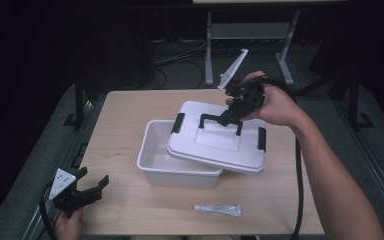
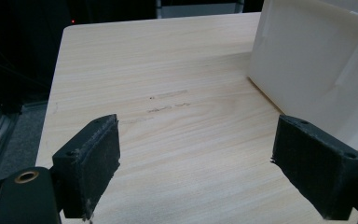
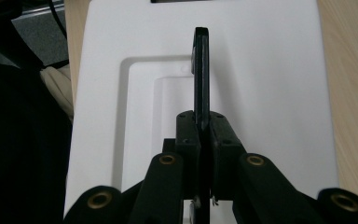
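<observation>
A white storage box [image 1: 167, 162] stands mid-table, its inside showing at the left. Its white lid [image 1: 220, 142] with black side clips hangs tilted above the box's right part. My right gripper [image 1: 231, 116] is shut on the lid's black handle [image 1: 207, 118]; in the right gripper view the handle [image 3: 201, 70] runs edge-on between the pressed pads [image 3: 189, 135] over the lid [image 3: 261, 93]. My left gripper [image 1: 94, 182] rests open at the table's front left corner. In the left gripper view its jaws stand wide apart over bare wood, with the box wall [image 2: 317, 70] to the right.
A small white tube [image 1: 218, 209] lies near the front edge, in front of the box. The wooden table [image 1: 125, 125] has bare room at left and front. A metal table frame [image 1: 250, 35] stands behind on the dark floor.
</observation>
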Available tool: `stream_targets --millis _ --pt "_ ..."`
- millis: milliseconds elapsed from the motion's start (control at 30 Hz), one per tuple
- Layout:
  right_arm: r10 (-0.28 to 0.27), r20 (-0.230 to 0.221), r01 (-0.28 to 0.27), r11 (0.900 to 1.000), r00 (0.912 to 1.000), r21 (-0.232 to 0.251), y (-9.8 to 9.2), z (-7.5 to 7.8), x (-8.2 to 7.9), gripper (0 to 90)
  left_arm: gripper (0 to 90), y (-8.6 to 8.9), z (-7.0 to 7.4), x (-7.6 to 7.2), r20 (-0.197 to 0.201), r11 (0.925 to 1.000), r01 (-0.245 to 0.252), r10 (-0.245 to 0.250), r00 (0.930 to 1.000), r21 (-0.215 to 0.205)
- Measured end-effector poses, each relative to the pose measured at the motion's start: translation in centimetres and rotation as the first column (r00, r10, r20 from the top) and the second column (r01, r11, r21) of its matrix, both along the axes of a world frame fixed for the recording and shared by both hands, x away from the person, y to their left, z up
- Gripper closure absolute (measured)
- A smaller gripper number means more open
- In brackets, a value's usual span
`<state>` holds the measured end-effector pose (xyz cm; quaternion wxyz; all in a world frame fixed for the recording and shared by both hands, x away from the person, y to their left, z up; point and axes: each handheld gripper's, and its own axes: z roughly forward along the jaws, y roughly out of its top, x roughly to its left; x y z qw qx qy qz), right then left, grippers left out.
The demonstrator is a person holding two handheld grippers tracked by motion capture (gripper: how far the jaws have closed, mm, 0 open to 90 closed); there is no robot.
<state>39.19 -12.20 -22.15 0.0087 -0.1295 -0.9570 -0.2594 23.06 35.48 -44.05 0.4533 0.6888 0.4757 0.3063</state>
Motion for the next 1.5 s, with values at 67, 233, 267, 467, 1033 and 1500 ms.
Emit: stream_targets --millis 67,233,267,467,1033,1500 --pt "-0.009 0.005 0.009 1.0 0.9999 0.0 -0.7 0.0 -0.2 84.1 14.1 -0.1 0.0 0.0 -0.001 1.0 0.0 0.0 1.0 0.004" --pt "-0.081 0.014 0.081 0.997 0.9966 0.002 -4.7 0.0 -1.3 84.1 14.1 -0.3 -0.1 0.1 -0.004 1.0 0.004 -0.004 1.0 0.006" --pt "-0.081 0.014 0.081 0.997 0.9966 0.002 -4.7 0.0 -1.3 84.1 14.1 -0.3 -0.1 0.1 -0.004 1.0 0.004 -0.004 1.0 0.006" --pt "-0.161 0.014 0.161 0.987 0.9869 0.012 -9.1 -0.4 -2.7 84.1 14.1 -0.3 0.0 0.1 0.0 1.0 0.001 -0.001 1.0 -0.01" --pt "-0.303 -0.043 0.304 0.952 0.9519 0.015 -16.5 -4.6 -5.2 84.0 14.1 -0.5 -0.1 0.2 -0.001 1.0 0.002 -0.002 1.0 -0.002" --pt "-0.336 -0.116 0.338 0.941 0.9346 -0.009 -17.4 -11.2 -4.4 84.0 14.1 -0.3 -0.1 0.2 -0.001 1.0 -0.001 0.001 1.0 -0.007"
